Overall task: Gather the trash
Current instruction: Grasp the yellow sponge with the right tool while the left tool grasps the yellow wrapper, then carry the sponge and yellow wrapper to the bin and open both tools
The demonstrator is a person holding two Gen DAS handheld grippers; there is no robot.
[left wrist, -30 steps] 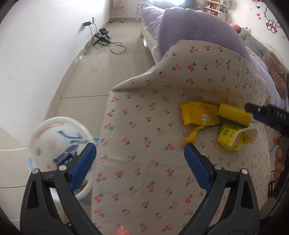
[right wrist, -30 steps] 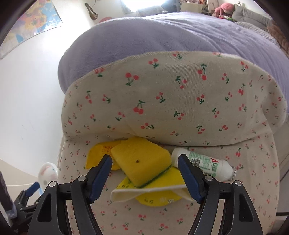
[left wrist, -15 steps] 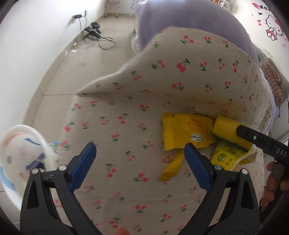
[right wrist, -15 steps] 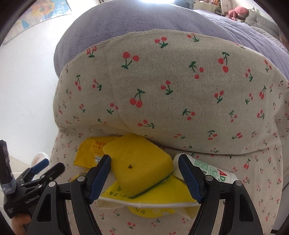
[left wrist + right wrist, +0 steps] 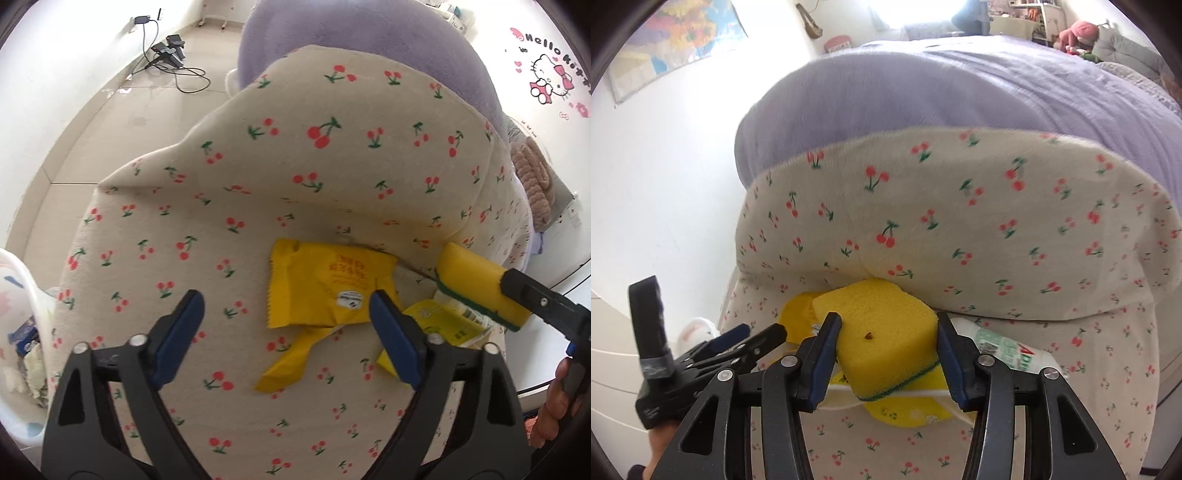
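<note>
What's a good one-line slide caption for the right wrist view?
Right hand-held gripper shut on a yellow sponge lying on wrappers atop a cherry-print cover.

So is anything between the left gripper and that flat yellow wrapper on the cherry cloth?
Nothing visible. The left gripper is open, and the wrapper lies flat on the cloth just ahead, near its right finger. The right gripper is off to the side, closed on the sponge, clear of that path.

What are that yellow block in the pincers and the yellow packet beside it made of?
The yellow block looks like soft foam sponge: matte, porous, with a green scouring layer beneath. The yellow packet seems thin plastic film: faintly glossy, creased, with a zigzag-cut edge.
</note>
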